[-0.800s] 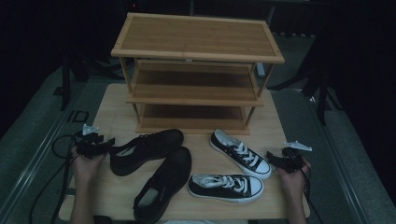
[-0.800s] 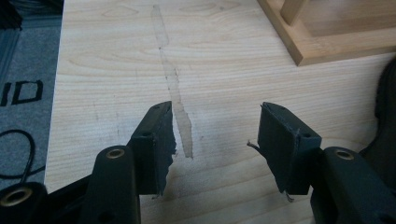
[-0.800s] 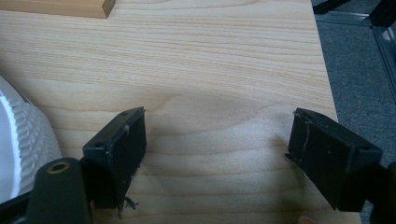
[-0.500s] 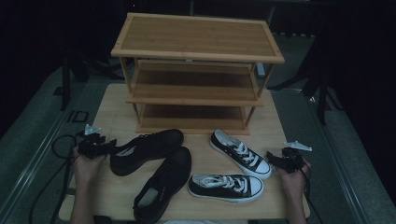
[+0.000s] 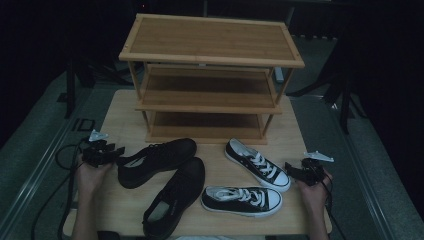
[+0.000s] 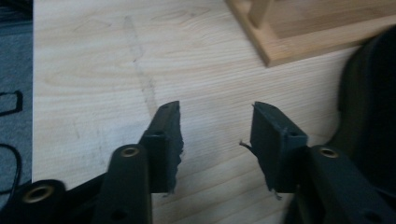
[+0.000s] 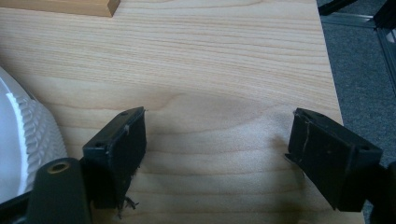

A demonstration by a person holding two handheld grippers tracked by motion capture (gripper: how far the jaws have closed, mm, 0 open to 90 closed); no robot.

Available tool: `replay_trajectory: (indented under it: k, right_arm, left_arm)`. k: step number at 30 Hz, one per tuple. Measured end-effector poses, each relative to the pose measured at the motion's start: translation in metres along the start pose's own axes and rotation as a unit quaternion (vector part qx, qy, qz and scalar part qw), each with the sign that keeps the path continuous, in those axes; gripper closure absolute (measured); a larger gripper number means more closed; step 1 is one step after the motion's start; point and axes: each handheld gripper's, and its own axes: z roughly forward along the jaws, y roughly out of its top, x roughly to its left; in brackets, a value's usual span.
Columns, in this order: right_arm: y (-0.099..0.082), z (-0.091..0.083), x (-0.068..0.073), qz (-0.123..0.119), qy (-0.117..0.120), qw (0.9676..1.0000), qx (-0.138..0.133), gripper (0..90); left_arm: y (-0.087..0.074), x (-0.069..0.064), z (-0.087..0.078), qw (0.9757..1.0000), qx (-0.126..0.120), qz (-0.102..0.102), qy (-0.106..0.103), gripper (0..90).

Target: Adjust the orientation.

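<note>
While both grippers rest at the table's sides with jaws spread and empty, four shoes lie between them in front of the rack.

On the table (image 5: pixel 120 110) the left gripper (image 5: pixel 121 150) sits at the left edge, its open jaws just beside the heel of the rear black shoe (image 5: pixel 157 161), and between them I see bare wood in the left gripper view (image 6: pixel 215 135). A second black shoe (image 5: pixel 175 197) lies near the front edge. On the right side the right gripper (image 5: pixel 289 169) is open too, close to the toe of the rear sneaker (image 5: pixel 256 164), whose white rubber toe (image 7: pixel 25 140) shows in the right gripper view. One more sneaker (image 5: pixel 241 199) lies in front of it. Behind all shoes stands the wooden rack (image 5: pixel 210 50), with its shelves bare.
</note>
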Motion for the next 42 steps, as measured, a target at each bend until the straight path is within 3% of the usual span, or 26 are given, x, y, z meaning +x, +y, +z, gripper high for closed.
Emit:
replay_trajectory:
  k: [12, 15, 20, 21, 30, 37, 42]
  right_arm:
    - [0.000, 0.000, 0.000, -0.003, 0.002, 1.0000, 0.000, 18.9]
    - [0.000, 0.000, 0.000, -0.004, 0.002, 1.0000, 0.000, 18.9]
    - [0.000, 0.000, 0.000, -0.004, 0.003, 1.0000, 0.000, 18.9]
    - [0.000, 0.000, 0.000, -0.004, 0.003, 1.0000, 0.000, 18.9]
    - [0.000, 0.000, 0.000, -0.005, 0.003, 1.0000, 0.001, 18.9]
    - [0.000, 0.000, 0.001, -0.005, 0.004, 1.0000, 0.001, 18.9]
    - [0.000, 0.000, 0.000, -0.005, 0.004, 1.0000, 0.001, 19.0]
  left_arm:
    - [0.019, -0.011, -0.017, 0.9979, 0.022, 0.056, -0.022, 79.2]
    - [0.027, -0.014, -0.024, 0.9959, 0.034, 0.071, -0.043, 82.7]
    - [0.037, -0.021, -0.030, 0.9917, 0.058, 0.100, -0.057, 82.1]
    - [0.037, -0.021, -0.030, 0.9917, 0.058, 0.100, -0.057, 81.7]
    - [0.054, -0.033, -0.036, 0.9836, 0.082, 0.139, -0.080, 78.4]
    - [0.065, -0.043, -0.040, 0.9760, 0.099, 0.165, -0.102, 76.8]
    - [0.070, -0.051, -0.043, 0.9714, 0.109, 0.182, -0.106, 76.9]
